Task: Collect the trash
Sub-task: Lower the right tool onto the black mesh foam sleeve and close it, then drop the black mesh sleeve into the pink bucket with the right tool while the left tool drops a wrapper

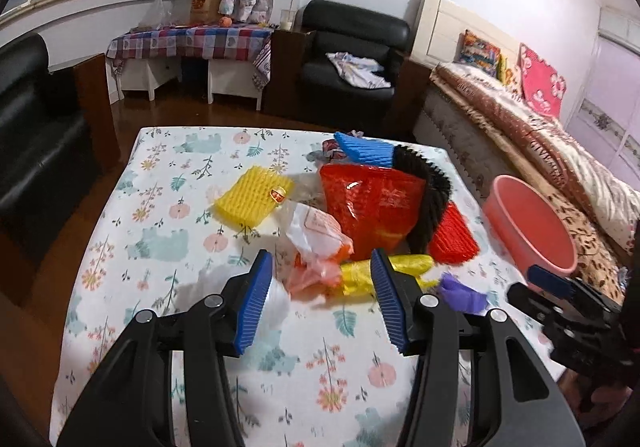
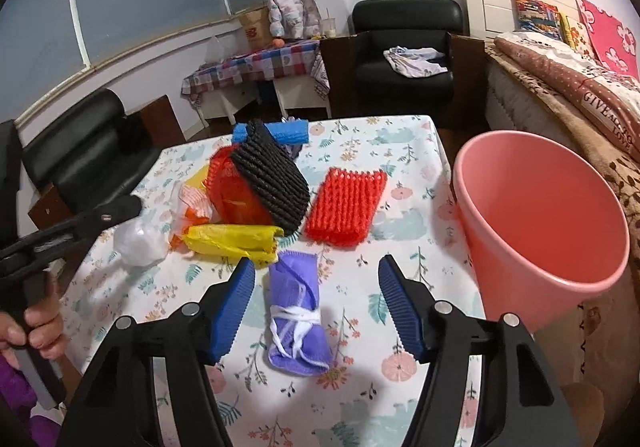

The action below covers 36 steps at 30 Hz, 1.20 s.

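Right gripper [image 2: 316, 311] straddling a purple cloth bundle [image 2: 298, 323].
Bundle lies lengthwise between wide, untouching jaws; rolled, white-tied. Left gripper [image 1: 320, 303] open, empty.

Left tool [image 1: 322, 295] angled down over the desk [image 2: 400, 151], jaws wide apart, blue pads [image 1: 256, 303] clear of everything, nothing gripped. Right tool [image 2: 316, 307] also tilted down over the desk, toward its right edge, jaws spread, pads [image 2: 232, 311] not pressing on anything. In the right wrist view a hand [image 2: 36, 323] wraps the left tool's grip at the desk's left edge, fingers curled around it.
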Tool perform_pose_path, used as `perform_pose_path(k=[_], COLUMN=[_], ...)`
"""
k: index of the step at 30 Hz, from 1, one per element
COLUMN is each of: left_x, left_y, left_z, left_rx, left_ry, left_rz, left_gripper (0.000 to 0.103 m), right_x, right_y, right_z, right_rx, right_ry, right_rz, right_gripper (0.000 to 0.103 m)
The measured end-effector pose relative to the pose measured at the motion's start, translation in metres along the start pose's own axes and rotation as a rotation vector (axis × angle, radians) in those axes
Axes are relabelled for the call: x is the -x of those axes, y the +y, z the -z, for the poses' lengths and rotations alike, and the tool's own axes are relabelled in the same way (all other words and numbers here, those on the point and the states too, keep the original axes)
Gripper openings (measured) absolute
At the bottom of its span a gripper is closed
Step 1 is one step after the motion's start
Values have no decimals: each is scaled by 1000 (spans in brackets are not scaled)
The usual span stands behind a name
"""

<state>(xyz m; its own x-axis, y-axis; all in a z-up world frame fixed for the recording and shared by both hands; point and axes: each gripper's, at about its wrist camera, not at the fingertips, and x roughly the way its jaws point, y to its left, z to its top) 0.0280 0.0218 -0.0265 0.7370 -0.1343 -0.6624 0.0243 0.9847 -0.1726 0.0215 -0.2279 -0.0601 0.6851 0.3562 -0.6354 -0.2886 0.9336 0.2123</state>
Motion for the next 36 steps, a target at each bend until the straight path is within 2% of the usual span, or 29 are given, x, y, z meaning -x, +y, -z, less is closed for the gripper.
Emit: perform_pose_path(k=[7, 14, 15, 16, 18, 19, 20, 28, 30, 32, 34, 36], left_x=[-39, -65, -66, -67, -67, -67, -67, -51, -46, -42, -37, -33], left_y=[7, 17, 18, 18, 19, 20, 21, 23, 22, 21, 21, 20], left_z=[-23, -25, -25, -25, -24, -23, -23, -22, -23, -25, -26, -28], left_rx=[43, 96, 95, 94, 101, 105, 105, 111, 101, 99, 99, 97], left_ry=[62, 122, 120, 118, 119, 115, 118, 81, 67, 56, 48, 38], left_rz=[-15, 42, 48, 55, 74, 76, 80, 107, 107, 112, 115, 118], left_gripper=[52, 52, 49, 33, 26, 10, 6, 3, 3, 3, 3, 3], right_x=[-12, -28, -31, -33, -37, -39, -42, -59, -65, -71, -75, -73], right_y=[1, 7, 10, 11, 14, 16, 18, 33, 37, 37, 35, 32], right_z=[-16, -36, -39, -42, -46, -48, -51, -66, -69, -70, -69, -69], right_rx=[5, 9, 17, 23, 34, 38, 43, 65, 74, 67, 44, 26], right_ry=[3, 12, 10, 9, 4, 3, 3, -14, -11, 10, 27, 23], right_rz=[-26, -71, -74, -75, -78, -81, -84, -98, -94, -99, -112, -120], right_gripper=[64, 64, 64, 64, 64, 64, 64, 63, 53, 34, 22, 19])
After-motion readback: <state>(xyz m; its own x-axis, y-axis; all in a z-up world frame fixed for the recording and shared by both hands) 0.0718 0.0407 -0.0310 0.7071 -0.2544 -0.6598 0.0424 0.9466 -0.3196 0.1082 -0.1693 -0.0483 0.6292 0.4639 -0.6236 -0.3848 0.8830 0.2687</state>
